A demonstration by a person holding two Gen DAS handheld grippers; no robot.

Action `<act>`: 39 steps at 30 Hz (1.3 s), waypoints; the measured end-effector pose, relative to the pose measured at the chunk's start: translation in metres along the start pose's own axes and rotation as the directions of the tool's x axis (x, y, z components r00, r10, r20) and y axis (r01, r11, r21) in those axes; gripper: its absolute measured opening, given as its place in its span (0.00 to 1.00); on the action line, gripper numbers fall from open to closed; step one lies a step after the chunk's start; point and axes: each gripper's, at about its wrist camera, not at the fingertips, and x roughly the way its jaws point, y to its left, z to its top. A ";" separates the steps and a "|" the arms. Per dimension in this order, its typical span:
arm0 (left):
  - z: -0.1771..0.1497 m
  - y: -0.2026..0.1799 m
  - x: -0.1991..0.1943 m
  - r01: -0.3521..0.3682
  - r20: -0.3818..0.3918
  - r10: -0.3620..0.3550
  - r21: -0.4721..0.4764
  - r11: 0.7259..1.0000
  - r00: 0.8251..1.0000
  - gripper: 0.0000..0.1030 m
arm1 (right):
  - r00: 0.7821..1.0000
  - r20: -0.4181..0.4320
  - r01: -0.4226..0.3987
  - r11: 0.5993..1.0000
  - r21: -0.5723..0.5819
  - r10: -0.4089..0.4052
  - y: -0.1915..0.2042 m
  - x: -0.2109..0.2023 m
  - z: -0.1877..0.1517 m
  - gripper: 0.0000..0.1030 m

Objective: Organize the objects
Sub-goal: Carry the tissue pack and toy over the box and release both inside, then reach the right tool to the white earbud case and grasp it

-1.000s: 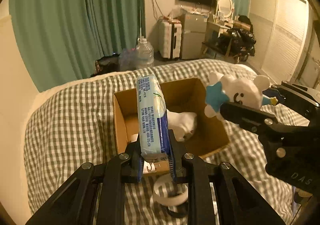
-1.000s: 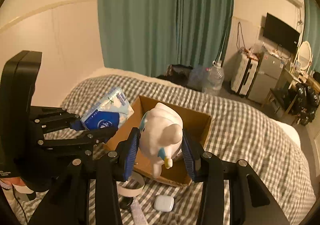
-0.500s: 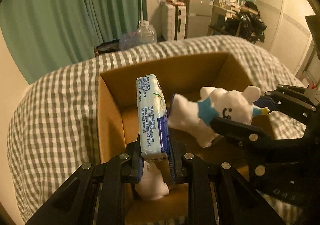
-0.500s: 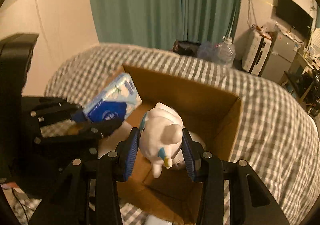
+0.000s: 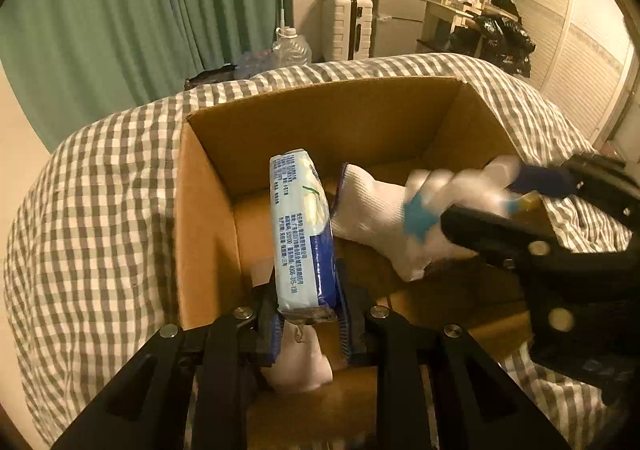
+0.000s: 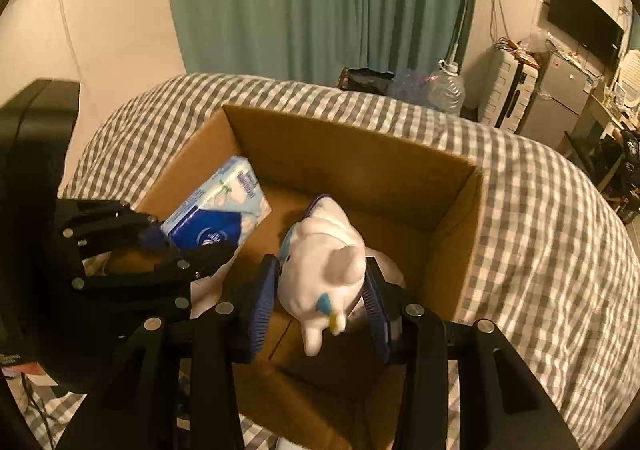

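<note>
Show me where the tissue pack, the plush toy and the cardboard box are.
tissue pack (image 5: 304, 234), left wrist view, printed side of the wrapper
plush toy (image 6: 324, 270), right wrist view, its white body
cardboard box (image 6: 352, 158), right wrist view, inner face of the far wall

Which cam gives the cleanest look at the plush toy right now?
Right wrist. The plush toy sits sharp and centred between the right gripper pads, above the open cardboard box. In the left wrist view the plush toy is motion-blurred, off to the right and partly covered by a gripper finger.
</note>
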 end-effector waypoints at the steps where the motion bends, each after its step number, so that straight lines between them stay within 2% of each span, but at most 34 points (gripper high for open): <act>1: 0.000 0.000 -0.006 -0.004 0.001 0.004 -0.002 1.000 1.000 0.26 | 1.000 0.009 0.009 1.000 0.005 -0.009 0.000 -0.006 0.001 0.58; 3: -0.003 0.000 -0.021 -0.002 0.012 0.002 -0.001 1.000 1.000 0.32 | 0.999 0.037 0.025 1.000 0.017 -0.025 0.000 -0.021 0.004 0.67; 4: -0.002 -0.001 -0.029 -0.005 0.020 0.005 0.002 1.000 1.000 0.41 | 0.998 0.057 0.031 0.999 0.026 -0.032 0.000 -0.032 0.005 0.69; 5: -0.002 -0.002 -0.038 -0.013 0.032 0.013 0.004 1.000 0.999 0.56 | 0.996 0.078 0.033 0.999 0.035 -0.035 -0.001 -0.045 0.007 0.71; 7: -0.003 -0.004 -0.057 -0.026 0.067 0.026 0.009 1.000 0.997 0.73 | 0.994 0.106 0.036 0.998 0.049 -0.041 -0.001 -0.063 0.012 0.79; 8: -0.003 -0.005 -0.067 -0.034 0.087 0.033 0.010 0.999 0.996 0.78 | 0.992 0.118 0.040 0.998 0.054 -0.047 -0.002 -0.072 0.016 0.80; 12: -0.002 -0.007 -0.111 -0.051 0.145 0.049 0.010 0.999 0.988 0.82 | 0.979 0.184 0.081 0.995 0.065 -0.092 -0.002 -0.117 0.025 0.85; 17: 0.000 -0.010 -0.162 -0.073 0.222 0.071 0.000 0.997 0.973 0.94 | 0.961 0.253 0.094 0.993 0.070 -0.109 0.010 -0.170 0.026 0.92; 19: -0.003 -0.010 -0.180 -0.074 0.244 0.073 -0.006 0.997 0.967 0.95 | 0.955 0.275 0.098 0.993 0.065 -0.112 0.015 -0.188 0.027 0.97; 26: -0.020 -0.012 -0.230 -0.109 0.299 0.109 -0.018 0.994 0.948 0.98 | 0.934 0.331 0.114 0.991 0.073 -0.132 0.034 -0.251 0.008 0.99; 30: -0.038 -0.010 -0.243 -0.106 0.311 0.114 -0.042 0.993 0.944 1.00 | 0.930 0.333 0.132 0.988 0.083 -0.152 0.040 -0.274 -0.009 0.99; 33: -0.053 -0.006 -0.240 -0.101 0.296 0.115 -0.063 0.993 0.948 1.00 | 0.931 0.328 0.139 0.987 0.084 -0.159 0.044 -0.279 -0.023 0.99; 39: -0.084 0.006 -0.218 -0.133 0.262 0.158 -0.113 0.985 0.952 1.00 | 0.935 0.302 0.173 0.982 0.072 -0.187 0.053 -0.257 -0.054 0.99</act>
